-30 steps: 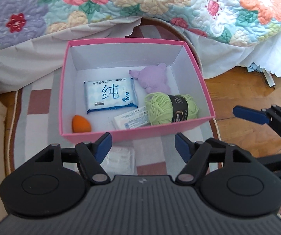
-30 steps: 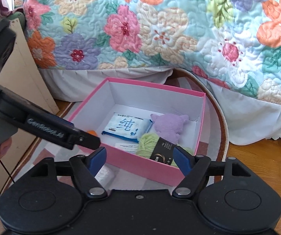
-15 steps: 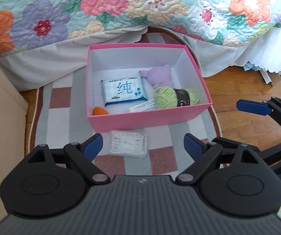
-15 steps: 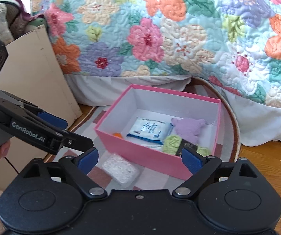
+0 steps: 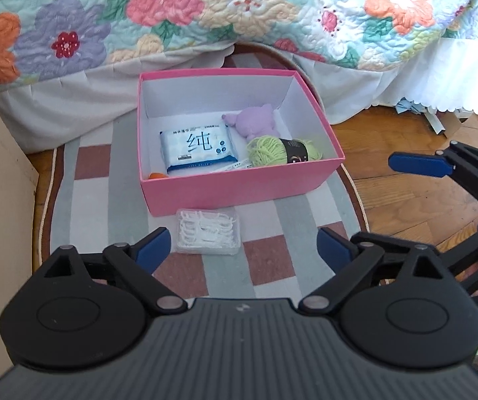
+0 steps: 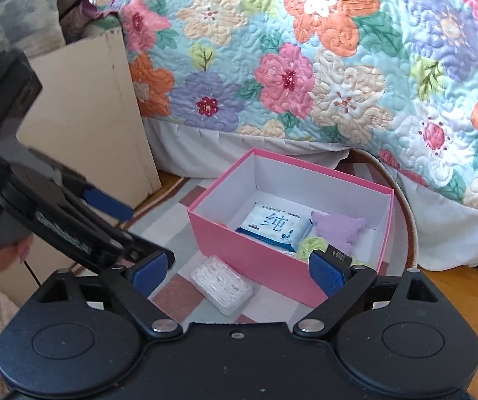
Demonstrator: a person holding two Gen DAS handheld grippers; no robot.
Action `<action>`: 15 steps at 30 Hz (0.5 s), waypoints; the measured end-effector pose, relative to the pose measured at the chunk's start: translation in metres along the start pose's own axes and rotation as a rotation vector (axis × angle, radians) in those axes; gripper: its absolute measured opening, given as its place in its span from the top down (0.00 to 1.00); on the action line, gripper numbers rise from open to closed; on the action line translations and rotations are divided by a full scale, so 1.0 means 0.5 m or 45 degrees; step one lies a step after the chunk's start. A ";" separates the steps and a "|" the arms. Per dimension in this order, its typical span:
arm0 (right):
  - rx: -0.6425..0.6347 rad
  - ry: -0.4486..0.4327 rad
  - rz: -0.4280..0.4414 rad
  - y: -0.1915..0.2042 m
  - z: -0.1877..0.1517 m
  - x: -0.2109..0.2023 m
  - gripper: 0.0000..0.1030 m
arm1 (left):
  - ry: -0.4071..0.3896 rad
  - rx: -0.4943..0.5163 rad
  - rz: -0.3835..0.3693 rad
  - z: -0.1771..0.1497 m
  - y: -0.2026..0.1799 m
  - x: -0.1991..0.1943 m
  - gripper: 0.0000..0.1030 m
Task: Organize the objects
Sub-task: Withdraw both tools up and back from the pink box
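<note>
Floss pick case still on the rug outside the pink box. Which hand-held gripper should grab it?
Left, probably. The floss pick case lies just ahead of the left hand-held gripper, open and empty. The right hand-held gripper, also open, faces the pink box instead.

box pink, white inside | yarn green | rug checked | quilt floral

Floral quilt, checked rug, wooden floor, beige board
</note>
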State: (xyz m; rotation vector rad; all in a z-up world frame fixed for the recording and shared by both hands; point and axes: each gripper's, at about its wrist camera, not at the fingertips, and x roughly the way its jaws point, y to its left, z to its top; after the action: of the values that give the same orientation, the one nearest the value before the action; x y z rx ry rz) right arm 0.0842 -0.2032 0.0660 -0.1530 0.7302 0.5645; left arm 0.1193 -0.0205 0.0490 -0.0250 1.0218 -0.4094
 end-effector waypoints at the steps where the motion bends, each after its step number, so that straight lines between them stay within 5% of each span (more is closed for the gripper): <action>1: -0.013 0.001 0.003 0.002 -0.006 0.001 0.08 | -0.007 0.010 0.000 -0.004 -0.001 -0.003 0.05; 15: -0.100 0.052 0.001 0.042 -0.068 0.047 0.08 | -0.025 -0.141 -0.096 -0.049 0.070 0.030 0.00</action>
State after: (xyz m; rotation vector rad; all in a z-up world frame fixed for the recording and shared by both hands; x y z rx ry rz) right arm 0.0671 -0.1862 0.0266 -0.2377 0.7480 0.5922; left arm 0.1169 0.0108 0.0166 -0.1674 1.0254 -0.4199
